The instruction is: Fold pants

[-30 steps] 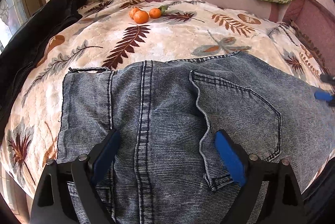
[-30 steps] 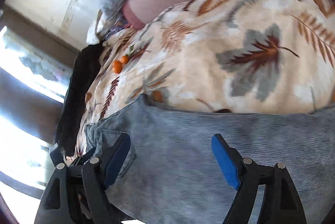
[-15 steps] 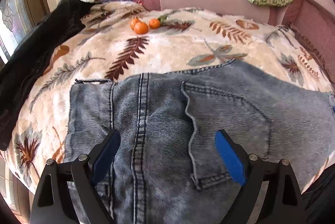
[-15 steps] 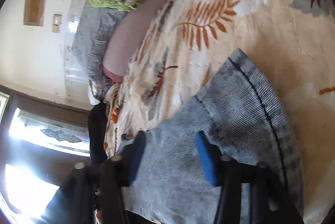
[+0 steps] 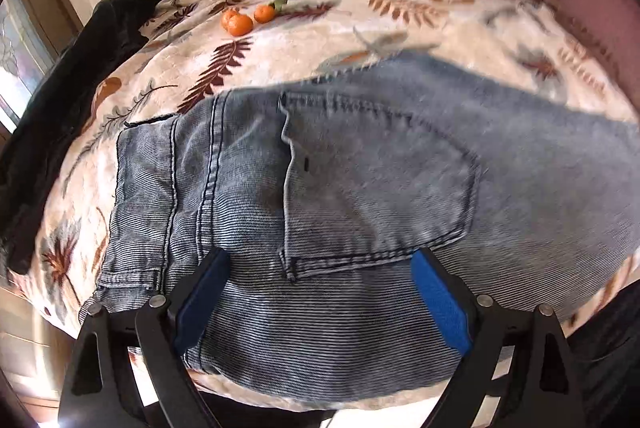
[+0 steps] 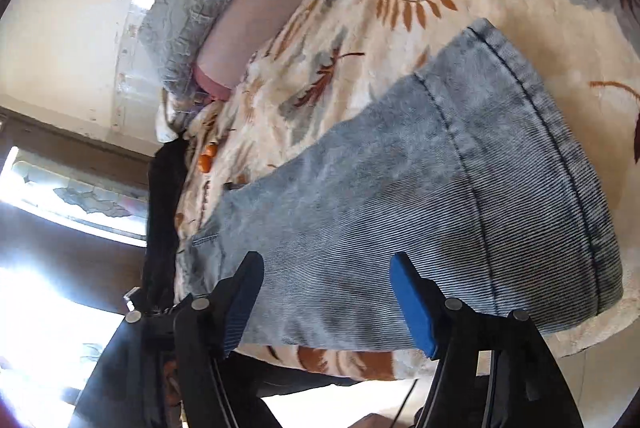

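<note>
The jeans [image 5: 360, 188] lie flat across the leaf-print blanket [image 5: 420, 24], waist end at the left, back pocket [image 5: 380, 196] facing up, legs running off to the right; in the right wrist view the hem [image 6: 552, 156] lies flat at the far right end, folded over nothing. A second ago the left gripper [image 5: 320, 304] sat low over the seat with the pocket close under its fingers; now it has drawn back toward the near edge, so more blanket shows and the whole waist end is in frame. The right gripper [image 6: 324, 304] has swung round from facing the blanket to looking along the leg, with the hem now ahead of it. Both claws are released, jaws spread wide, nothing between the blue pads [image 5: 440, 304]; neither seems to touch the denim, though the near edge is hidden under the fingers, so I cannot be certain. I judge this a repositioning between folds: the right one lines up on the hem, the left on the waist. Oranges [image 5: 240, 22] sit far left, well apart from the jeans; a dark garment [image 5: 60, 88] lies along the left edge.
</note>
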Action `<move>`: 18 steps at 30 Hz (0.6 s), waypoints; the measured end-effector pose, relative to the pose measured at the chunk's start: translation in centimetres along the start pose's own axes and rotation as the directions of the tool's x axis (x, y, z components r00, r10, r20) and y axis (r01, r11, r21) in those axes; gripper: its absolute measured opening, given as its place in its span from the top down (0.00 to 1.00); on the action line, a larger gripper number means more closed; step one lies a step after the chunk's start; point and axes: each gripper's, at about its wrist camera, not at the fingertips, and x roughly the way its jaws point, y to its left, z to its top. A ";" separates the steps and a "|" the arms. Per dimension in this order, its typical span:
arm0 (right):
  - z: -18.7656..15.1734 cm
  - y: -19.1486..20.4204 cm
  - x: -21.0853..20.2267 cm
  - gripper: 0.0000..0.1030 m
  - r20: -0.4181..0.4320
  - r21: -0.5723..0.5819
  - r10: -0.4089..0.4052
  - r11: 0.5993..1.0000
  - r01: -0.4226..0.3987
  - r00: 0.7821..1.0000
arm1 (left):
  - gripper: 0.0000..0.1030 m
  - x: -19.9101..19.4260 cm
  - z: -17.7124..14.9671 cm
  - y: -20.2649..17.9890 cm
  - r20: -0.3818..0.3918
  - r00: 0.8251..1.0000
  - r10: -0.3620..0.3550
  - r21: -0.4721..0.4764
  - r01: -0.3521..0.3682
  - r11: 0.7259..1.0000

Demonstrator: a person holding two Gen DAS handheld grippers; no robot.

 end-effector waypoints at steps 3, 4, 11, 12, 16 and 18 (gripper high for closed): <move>0.2 -2.2 1.1 0.20 -0.008 -0.002 -0.183 0.983 0.183 0.983 | 0.10 -0.3 0.0 0.5 0.013 1.000 0.007 -0.009 -0.007 1.000; 0.0 -2.9 0.5 0.21 0.016 0.023 -0.153 0.988 0.152 0.988 | 0.10 0.7 -0.2 0.4 -0.025 0.999 0.024 0.001 -0.024 1.000; -0.5 2.0 -1.5 0.21 0.129 -0.153 -0.205 0.963 0.223 0.970 | 0.08 0.6 -0.5 0.7 0.027 1.000 0.009 -0.008 -0.009 1.000; -0.5 2.6 -1.3 0.19 0.137 -0.176 -0.199 0.959 0.222 0.970 | 0.08 0.5 -0.5 0.7 0.036 0.999 -0.007 -0.012 0.007 1.000; -0.2 -0.6 1.3 0.09 0.046 -0.095 -0.286 0.953 0.289 0.957 | 0.07 1.7 -0.7 0.9 0.037 0.999 -0.009 -0.030 0.010 0.999; 0.2 -0.4 0.4 0.04 0.081 -0.091 -0.244 0.964 0.251 0.966 | 0.06 1.5 -0.8 0.4 0.054 0.999 0.000 -0.024 0.002 1.000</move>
